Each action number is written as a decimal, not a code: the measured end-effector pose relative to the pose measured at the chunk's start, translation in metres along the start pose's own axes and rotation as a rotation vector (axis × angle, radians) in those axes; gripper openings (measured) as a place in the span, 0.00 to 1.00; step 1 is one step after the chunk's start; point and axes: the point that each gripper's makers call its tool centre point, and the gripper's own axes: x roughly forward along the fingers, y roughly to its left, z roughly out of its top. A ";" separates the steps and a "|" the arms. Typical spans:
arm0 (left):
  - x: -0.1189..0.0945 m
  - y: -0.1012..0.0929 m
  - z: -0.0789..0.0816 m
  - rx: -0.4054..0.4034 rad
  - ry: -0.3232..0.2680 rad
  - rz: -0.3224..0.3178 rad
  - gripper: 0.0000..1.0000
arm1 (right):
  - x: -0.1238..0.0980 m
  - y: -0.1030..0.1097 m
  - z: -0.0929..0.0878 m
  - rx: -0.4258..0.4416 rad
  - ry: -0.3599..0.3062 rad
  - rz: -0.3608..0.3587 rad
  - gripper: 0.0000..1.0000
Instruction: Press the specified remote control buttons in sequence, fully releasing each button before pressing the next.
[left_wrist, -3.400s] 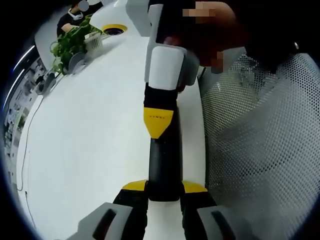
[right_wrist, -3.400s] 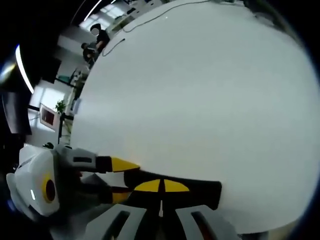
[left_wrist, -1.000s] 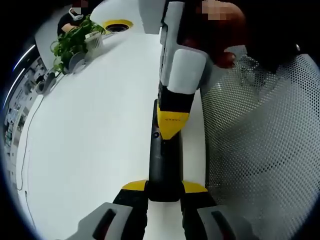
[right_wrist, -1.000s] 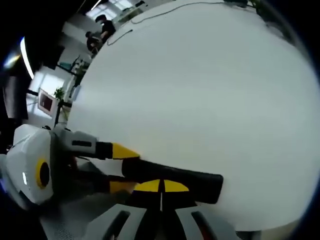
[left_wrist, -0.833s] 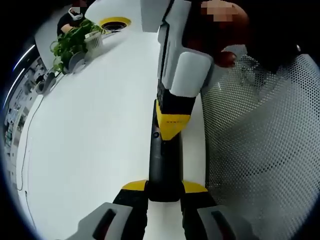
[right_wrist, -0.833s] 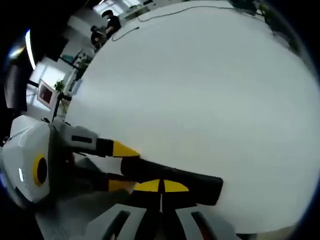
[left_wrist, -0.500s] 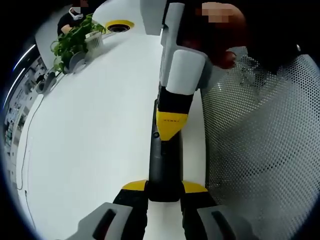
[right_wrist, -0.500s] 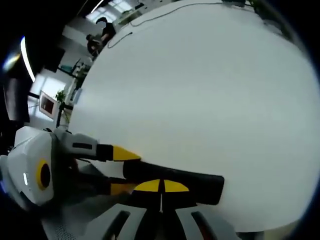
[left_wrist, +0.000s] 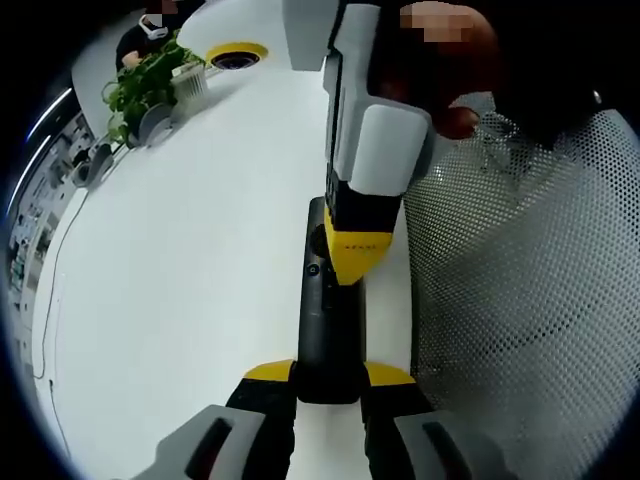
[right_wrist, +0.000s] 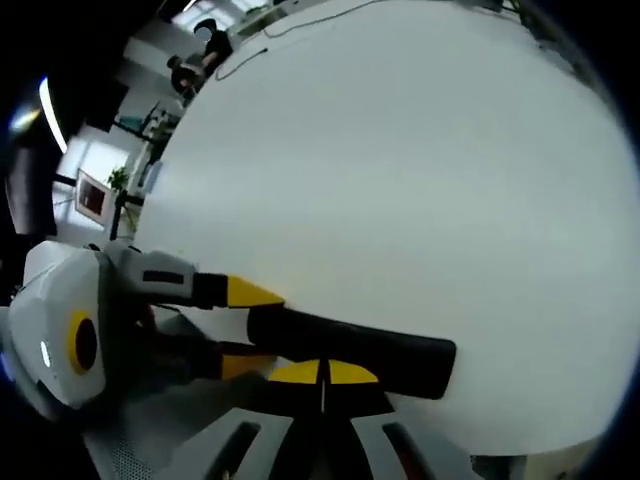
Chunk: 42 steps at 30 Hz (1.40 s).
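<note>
Leftmost in the left gripper view, a potted plant (left_wrist: 150, 85) is standing at the far edge of the white table (left_wrist: 190, 280), well apart from the work. Further right, the black remote control (left_wrist: 328, 315) is lying lengthwise on the table near its edge, and the left gripper (left_wrist: 330, 372) is pinching the near end between its yellow-tipped jaws. Above it, the right gripper (left_wrist: 357, 262) is coming down onto the upper face of the remote control, jaws pressed together into a single yellow point beside a small round button (left_wrist: 313, 269); whether the point is touching the face cannot be told. A mesh chair back (left_wrist: 520, 300) is occupying the right side of this view.

Turning to the right gripper view, the left gripper (right_wrist: 240, 330) is entering from the left and clamping one end of the remote control (right_wrist: 350, 350), which is stretching rightward across the table (right_wrist: 400, 180). The right gripper (right_wrist: 322, 375) is sitting just over the body, its yellow tips meeting.

Judging by its look, the remote control is a light, stiff plastic bar with a smooth, somewhat slippery shell, so it is likely to skate or tip under a push unless held. Gripping it across its narrow sides at the bare end, as the left gripper is doing, is keeping the buttons free; pressing straight down with modest force should suffice.
</note>
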 end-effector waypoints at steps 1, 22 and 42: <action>0.000 0.000 0.000 0.001 0.000 0.000 0.24 | 0.000 0.000 0.000 -0.007 0.001 -0.003 0.00; 0.000 0.000 -0.001 0.002 0.000 -0.001 0.24 | -0.003 -0.008 -0.007 0.036 0.044 -0.021 0.00; 0.000 0.000 0.000 0.005 0.009 -0.002 0.24 | -0.002 -0.005 -0.007 -0.006 0.047 -0.029 0.00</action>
